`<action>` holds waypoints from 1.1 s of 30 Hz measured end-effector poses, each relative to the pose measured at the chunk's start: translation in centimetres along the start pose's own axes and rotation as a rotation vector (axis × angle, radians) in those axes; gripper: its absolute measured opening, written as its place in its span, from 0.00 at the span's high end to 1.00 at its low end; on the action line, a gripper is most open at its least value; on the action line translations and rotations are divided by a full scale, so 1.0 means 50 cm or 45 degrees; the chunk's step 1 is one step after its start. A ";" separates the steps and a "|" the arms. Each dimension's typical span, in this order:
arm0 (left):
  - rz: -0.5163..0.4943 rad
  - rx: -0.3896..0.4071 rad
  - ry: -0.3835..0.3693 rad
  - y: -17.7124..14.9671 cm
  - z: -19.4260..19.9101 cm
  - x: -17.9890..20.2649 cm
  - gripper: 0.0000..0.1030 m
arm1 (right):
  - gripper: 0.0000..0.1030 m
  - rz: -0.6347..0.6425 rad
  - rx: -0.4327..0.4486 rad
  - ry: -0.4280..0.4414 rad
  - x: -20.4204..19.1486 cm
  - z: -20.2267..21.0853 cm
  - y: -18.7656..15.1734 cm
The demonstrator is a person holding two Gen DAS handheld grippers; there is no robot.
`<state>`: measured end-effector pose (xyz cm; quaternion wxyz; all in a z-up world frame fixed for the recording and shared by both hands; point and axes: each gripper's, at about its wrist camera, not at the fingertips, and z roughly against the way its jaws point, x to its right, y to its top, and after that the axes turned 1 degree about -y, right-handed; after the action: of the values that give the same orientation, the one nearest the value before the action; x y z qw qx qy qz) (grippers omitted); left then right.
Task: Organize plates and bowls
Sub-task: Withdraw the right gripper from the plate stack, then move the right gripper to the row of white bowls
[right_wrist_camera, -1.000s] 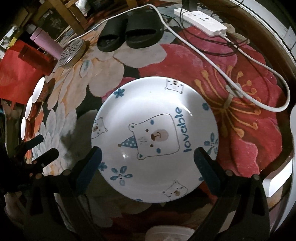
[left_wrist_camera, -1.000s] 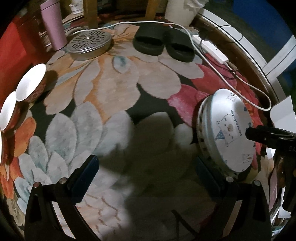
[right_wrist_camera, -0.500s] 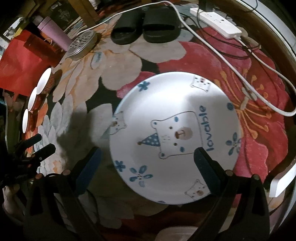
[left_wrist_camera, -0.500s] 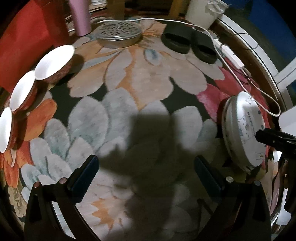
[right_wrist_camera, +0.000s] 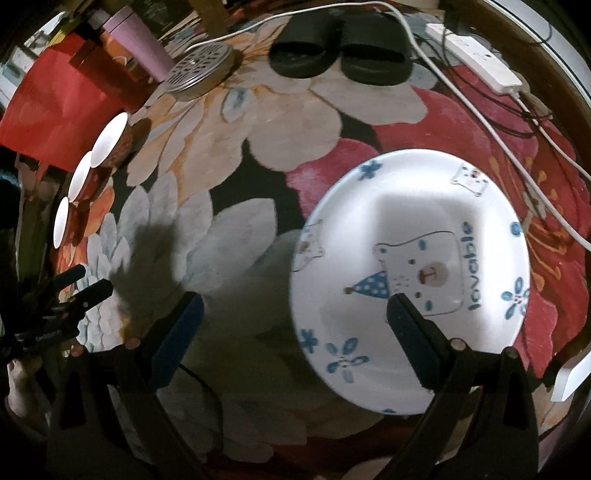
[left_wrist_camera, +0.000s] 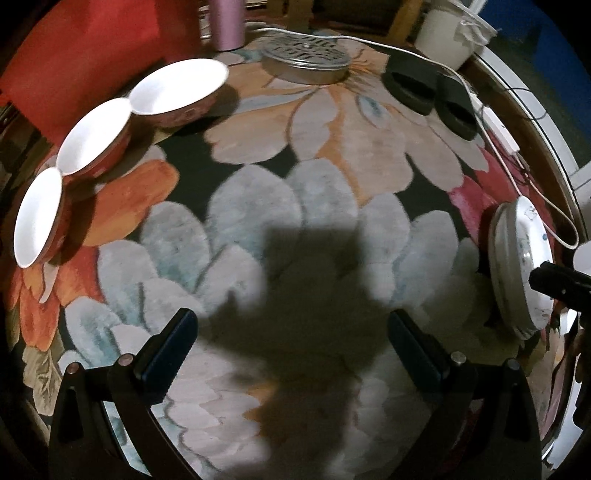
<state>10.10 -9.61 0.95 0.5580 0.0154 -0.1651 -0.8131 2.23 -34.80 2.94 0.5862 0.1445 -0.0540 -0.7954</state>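
Note:
Three red bowls with white insides stand in a row on the flowered rug at the left: far bowl, middle bowl, near bowl; they show small in the right wrist view as bowls. A stack of white bear-print plates lies at the right, its top plate reading "lovable". My left gripper is open over bare rug. My right gripper is open above the rug, its right finger over the plate. The left gripper's fingers appear at the far left.
A round metal perforated lid and black slippers lie at the back. A pink tumbler stands far left. A white cable and power strip run along the right. A white bucket stands behind.
The left gripper has swung left and forward, bringing the three bowls nearer and pushing the plates to the right edge. The right gripper has shifted left, so the plate sits further right.

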 end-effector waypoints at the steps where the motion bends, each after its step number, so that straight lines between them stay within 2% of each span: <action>1: 0.007 0.000 0.005 -0.001 0.000 -0.009 0.00 | 0.03 0.008 -0.003 0.001 -0.006 -0.002 0.000; 10: 0.044 0.014 0.058 -0.017 0.029 -0.100 0.00 | 0.03 0.110 -0.040 0.009 -0.068 -0.021 -0.001; 16: 0.217 0.046 0.087 -0.045 0.075 -0.221 0.00 | 0.03 0.240 -0.070 0.013 -0.141 -0.027 0.010; 25: 0.456 0.122 0.104 -0.118 0.160 -0.378 0.00 | 0.03 0.479 -0.128 0.068 -0.336 -0.065 0.033; 29: 0.573 0.161 0.109 -0.182 0.192 -0.435 0.00 | 0.03 0.496 -0.154 0.145 -0.440 -0.096 0.046; 33: 0.699 0.149 0.104 -0.248 0.187 -0.494 0.01 | 0.03 0.490 -0.151 0.204 -0.529 -0.126 0.054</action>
<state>6.28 19.26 2.30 0.7616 0.0351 -0.1871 -0.6195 13.70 -10.04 2.01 0.7371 0.1593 0.0131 -0.6566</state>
